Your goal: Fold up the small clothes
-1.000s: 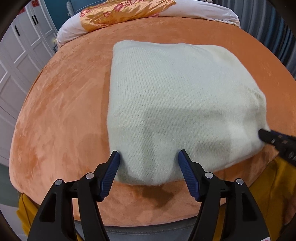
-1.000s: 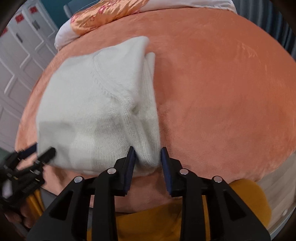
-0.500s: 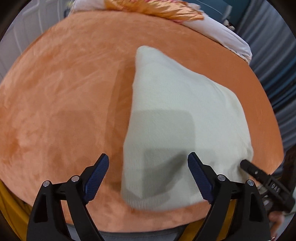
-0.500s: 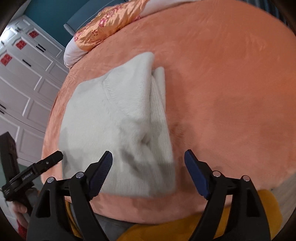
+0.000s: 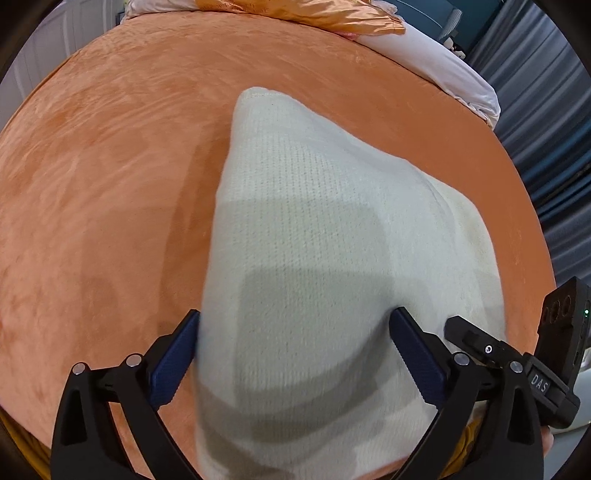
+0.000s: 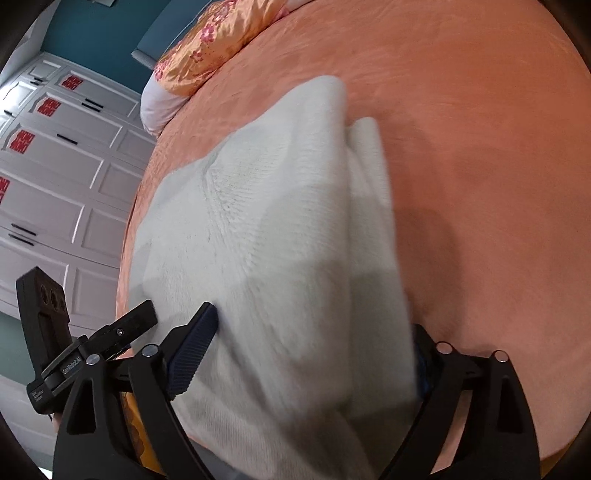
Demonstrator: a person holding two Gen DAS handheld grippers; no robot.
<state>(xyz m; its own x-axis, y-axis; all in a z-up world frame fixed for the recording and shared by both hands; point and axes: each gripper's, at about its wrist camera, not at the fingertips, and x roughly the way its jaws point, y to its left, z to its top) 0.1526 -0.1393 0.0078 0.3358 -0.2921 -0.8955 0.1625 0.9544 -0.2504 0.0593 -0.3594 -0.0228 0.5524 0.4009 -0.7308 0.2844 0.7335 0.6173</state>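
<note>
A cream knit sweater (image 5: 332, 229) lies folded on the orange bed cover (image 5: 92, 184); in the right wrist view the sweater (image 6: 258, 221) shows a narrower folded layer along its right side. My left gripper (image 5: 295, 314) hangs over its near end, jaws opening wide, with the cloth between them and its left edge against the left pad. My right gripper (image 6: 313, 317) straddles the sweater's right part, jaws also opening, and the cloth hides most of its right pad. The two grippers sit close side by side, and each view shows a black finger (image 5: 476, 339) (image 6: 136, 317) of the other.
An orange floral quilt (image 5: 295, 11) and white bedding (image 5: 436, 62) lie at the bed's far end. White wardrobe doors (image 6: 55, 166) stand to the left, grey curtains (image 5: 546, 129) to the right. The bed's near edge runs just below the grippers.
Both grippers went from closed on the sweater's near edge to wide jaws. They moved in over the sweater and rolled, so the two views now tilt opposite ways.
</note>
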